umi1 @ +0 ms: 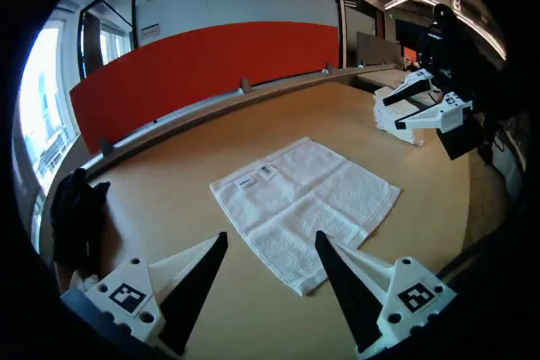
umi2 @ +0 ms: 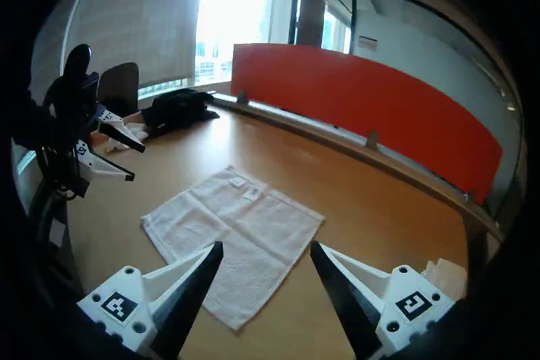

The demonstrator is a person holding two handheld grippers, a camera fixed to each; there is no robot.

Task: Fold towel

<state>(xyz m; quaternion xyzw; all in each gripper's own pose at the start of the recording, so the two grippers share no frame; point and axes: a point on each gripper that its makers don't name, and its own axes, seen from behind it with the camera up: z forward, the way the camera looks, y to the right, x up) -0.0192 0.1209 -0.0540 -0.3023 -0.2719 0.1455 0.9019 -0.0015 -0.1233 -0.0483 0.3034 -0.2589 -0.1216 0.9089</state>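
In the left gripper view, the left gripper has its two black-tipped white fingers spread wide with nothing between them. Just ahead of them a white terry towel lies flat and unfolded on the light wooden table, turned corner-on, with two small labels near its far edge. Far off to the right, the right gripper is also spread and empty, in front of a stack of folded white towels. A long orange partition runs behind the table, and a black bundle sits at the left edge.

In the right gripper view, the right gripper is parted and grips nothing. The towel lies flat in mid-table, its near corner below the fingers. At the left the left gripper is held above the table, fingers apart, well clear of the towel.
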